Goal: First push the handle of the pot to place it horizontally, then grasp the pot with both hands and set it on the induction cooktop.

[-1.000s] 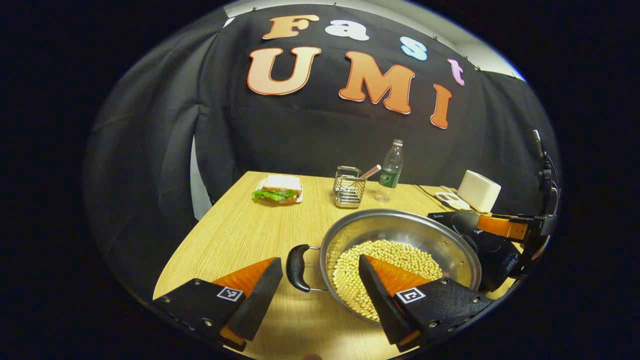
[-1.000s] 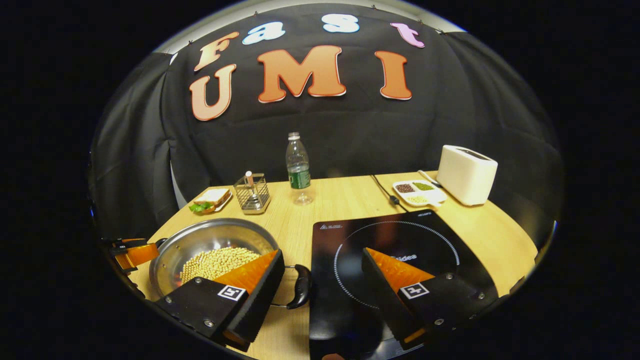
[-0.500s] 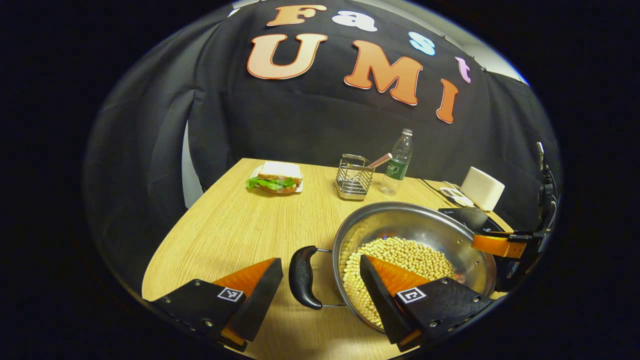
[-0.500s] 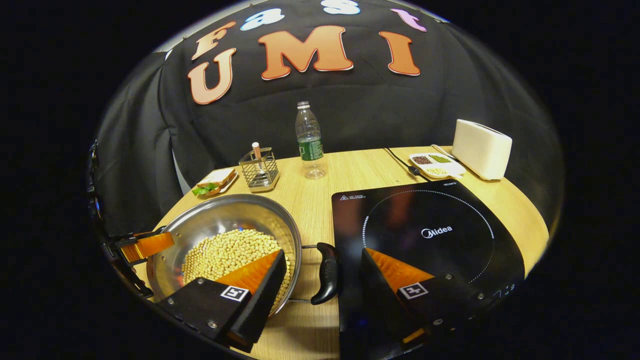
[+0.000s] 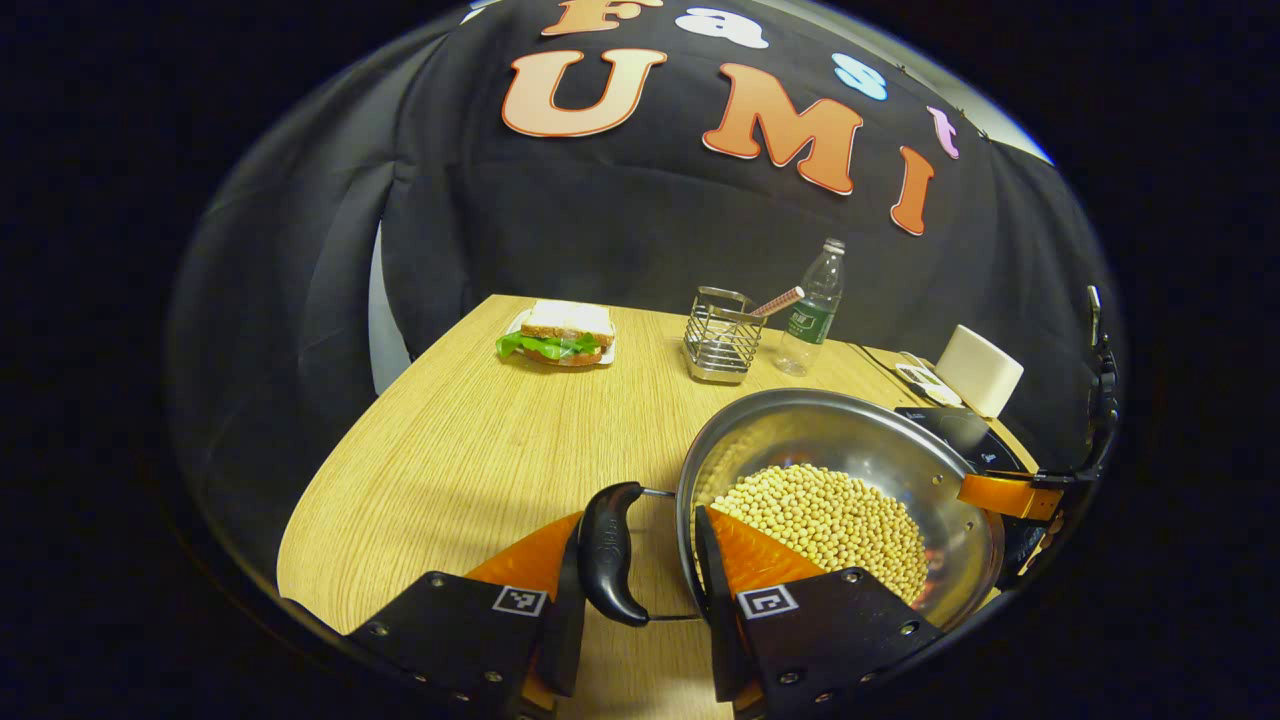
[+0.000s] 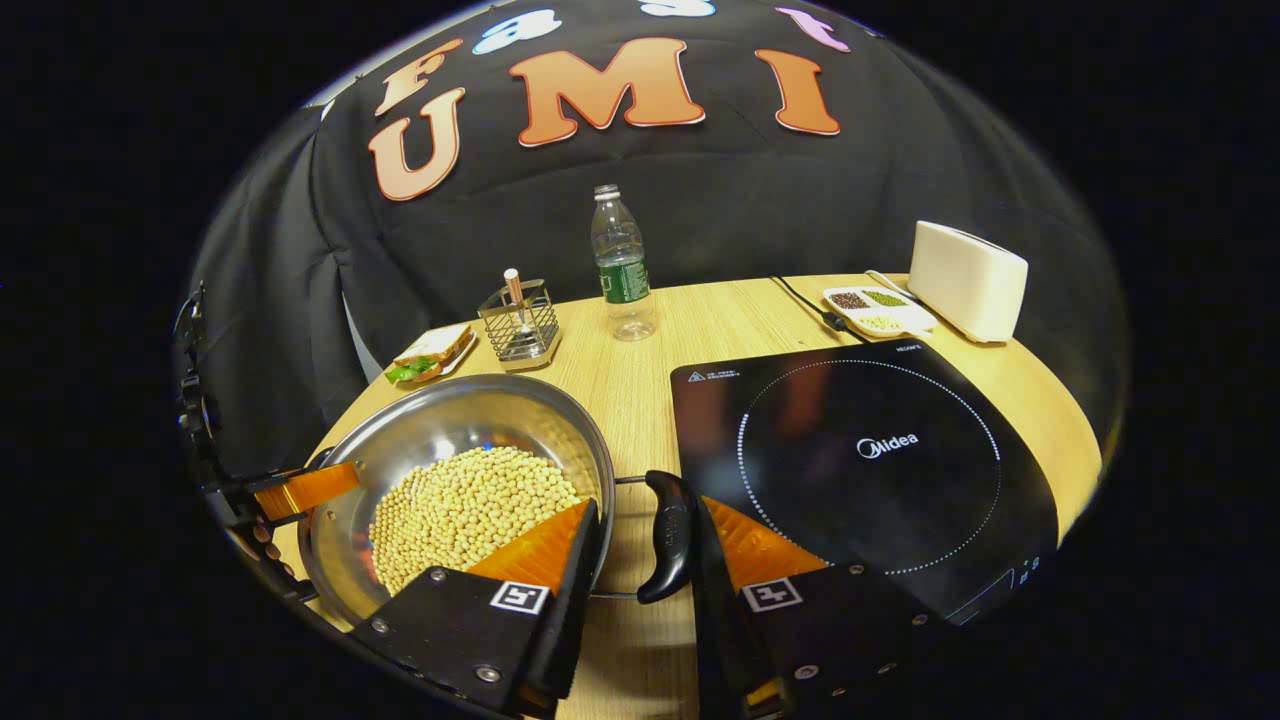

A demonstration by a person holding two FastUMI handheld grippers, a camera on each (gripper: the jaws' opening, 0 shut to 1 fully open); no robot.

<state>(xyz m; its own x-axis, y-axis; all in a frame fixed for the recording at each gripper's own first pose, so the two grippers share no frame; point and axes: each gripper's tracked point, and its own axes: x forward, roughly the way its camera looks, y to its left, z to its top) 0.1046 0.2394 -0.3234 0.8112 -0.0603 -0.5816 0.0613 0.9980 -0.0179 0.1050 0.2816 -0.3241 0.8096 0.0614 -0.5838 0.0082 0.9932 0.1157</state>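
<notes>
A steel pot [image 5: 850, 440] holding soybeans [image 5: 830, 520] sits on the wooden table, left of the black induction cooktop [image 6: 870, 450]. In the left gripper view my left gripper [image 5: 640, 515] is shut across the pot's left side. One finger is against the outside of the black handle [image 5: 603, 555] and the other is inside the rim. In the right gripper view my right gripper [image 6: 645, 503] clamps the pot [image 6: 450, 420] the same way at its right handle [image 6: 668, 535], beside the cooktop's edge. Each view shows the other gripper at the pot's far rim.
At the back of the table are a sandwich on a plate [image 5: 560, 335], a wire basket [image 5: 722, 335] and a water bottle [image 6: 622, 270]. A white toaster [image 6: 968, 280], a divided dish [image 6: 878, 310] and a cable lie behind the cooktop.
Both grippers moved in and lowered onto the pot's two handles. Their fingers went from wide open to closed across handle and rim.
</notes>
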